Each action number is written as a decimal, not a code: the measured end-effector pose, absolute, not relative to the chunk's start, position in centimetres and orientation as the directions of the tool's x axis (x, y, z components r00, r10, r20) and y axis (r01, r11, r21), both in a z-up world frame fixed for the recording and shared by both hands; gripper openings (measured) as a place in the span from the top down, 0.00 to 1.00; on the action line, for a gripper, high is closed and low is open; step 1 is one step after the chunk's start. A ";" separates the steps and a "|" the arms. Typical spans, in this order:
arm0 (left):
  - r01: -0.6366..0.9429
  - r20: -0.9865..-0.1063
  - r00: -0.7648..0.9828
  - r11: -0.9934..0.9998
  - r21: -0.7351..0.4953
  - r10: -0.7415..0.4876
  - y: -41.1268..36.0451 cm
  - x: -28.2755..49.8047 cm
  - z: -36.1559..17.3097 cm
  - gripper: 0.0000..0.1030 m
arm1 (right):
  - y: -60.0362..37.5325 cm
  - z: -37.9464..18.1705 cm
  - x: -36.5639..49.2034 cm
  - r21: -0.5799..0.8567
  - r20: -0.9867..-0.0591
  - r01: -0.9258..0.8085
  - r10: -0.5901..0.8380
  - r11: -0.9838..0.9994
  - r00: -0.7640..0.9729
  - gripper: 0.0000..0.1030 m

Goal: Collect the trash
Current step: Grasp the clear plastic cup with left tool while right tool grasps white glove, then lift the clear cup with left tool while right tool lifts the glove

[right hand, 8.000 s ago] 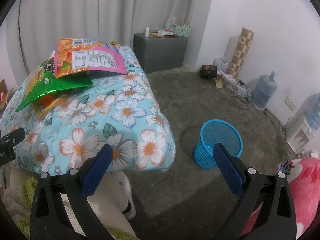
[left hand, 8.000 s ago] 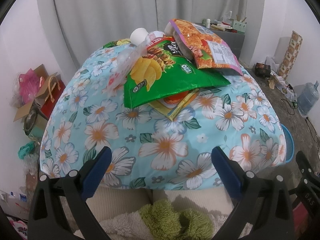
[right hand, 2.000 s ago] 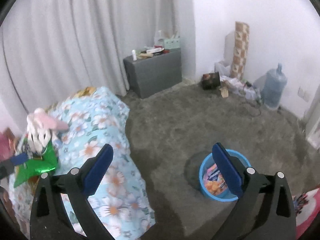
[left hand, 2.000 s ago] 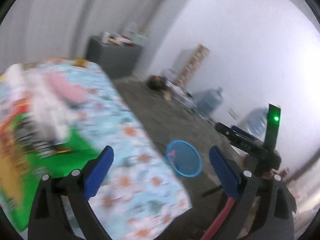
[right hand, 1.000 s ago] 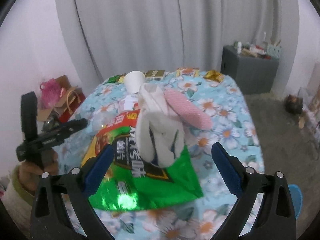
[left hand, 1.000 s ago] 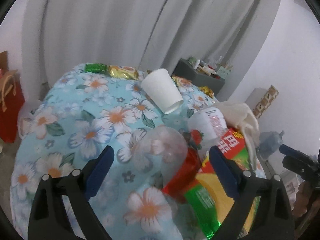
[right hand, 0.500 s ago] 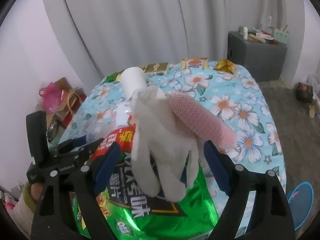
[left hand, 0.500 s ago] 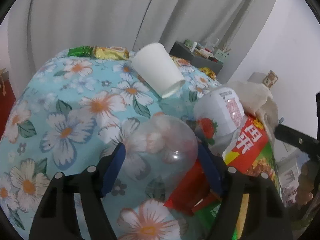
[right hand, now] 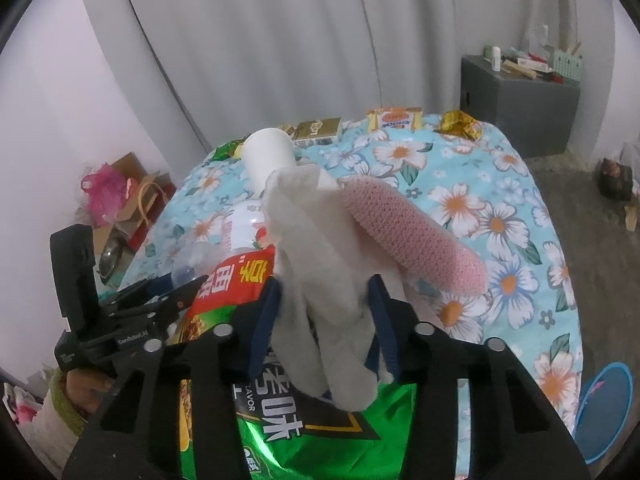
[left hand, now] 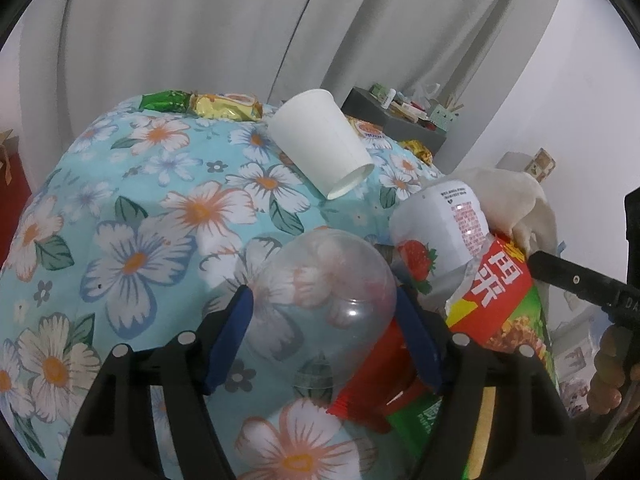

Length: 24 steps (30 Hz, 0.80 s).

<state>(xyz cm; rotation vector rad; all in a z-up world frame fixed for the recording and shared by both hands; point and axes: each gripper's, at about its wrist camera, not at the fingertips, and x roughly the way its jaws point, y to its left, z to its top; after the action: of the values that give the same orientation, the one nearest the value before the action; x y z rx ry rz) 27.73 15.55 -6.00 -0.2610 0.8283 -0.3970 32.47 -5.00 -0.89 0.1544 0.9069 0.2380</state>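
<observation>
Both tools have just closed in, the left tool (left hand: 324,334) now clamped on the clear plastic dome lid (left hand: 320,300) and the right tool (right hand: 324,316) on the white cloth glove (right hand: 316,264) atop the flowered desk (left hand: 132,216), so lifting toward the blue bin (right hand: 606,408) looks next.

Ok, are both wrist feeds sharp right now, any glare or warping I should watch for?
Left wrist: sharp, a small highlight on the clear dome; the curtain bows from fisheye, corners are black. Right wrist: sharp too, a bright glare patch on the green bag; the white cloth close to the lens hides much of what lies behind.
</observation>
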 end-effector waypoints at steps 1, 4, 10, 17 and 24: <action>0.237 -0.657 0.612 0.895 -0.378 -0.439 15.8 27.7 -5.9 0.32 | -5.1 -0.9 32.4 0.232 -0.760 -0.137 0.267 0.963 0.592 0.67; 0.229 -0.647 0.625 0.895 -0.382 -0.436 16.3 27.5 -5.6 0.32 | -5.2 -0.8 32.3 0.231 -0.761 -0.134 0.265 0.964 0.592 0.74; 0.217 -0.625 0.656 0.898 -0.382 -0.424 17.2 27.1 -4.8 0.32 | -5.4 0.0 31.7 0.215 -0.749 -0.131 0.250 0.968 0.614 0.80; 0.210 -0.586 0.703 0.905 -0.371 -0.403 18.2 26.1 -3.5 0.32 | -5.5 1.0 31.2 0.201 -0.735 -0.134 0.240 0.970 0.635 0.85; 0.198 -0.551 0.744 0.913 -0.358 -0.377 19.1 25.2 -2.2 0.32 | -5.7 2.2 30.4 0.197 -0.713 -0.137 0.238 0.971 0.660 0.87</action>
<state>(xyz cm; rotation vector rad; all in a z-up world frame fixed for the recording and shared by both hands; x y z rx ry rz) 25.20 19.15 -2.17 -0.2864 0.6605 -0.3196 30.37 -5.72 2.22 0.1298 0.8238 0.2129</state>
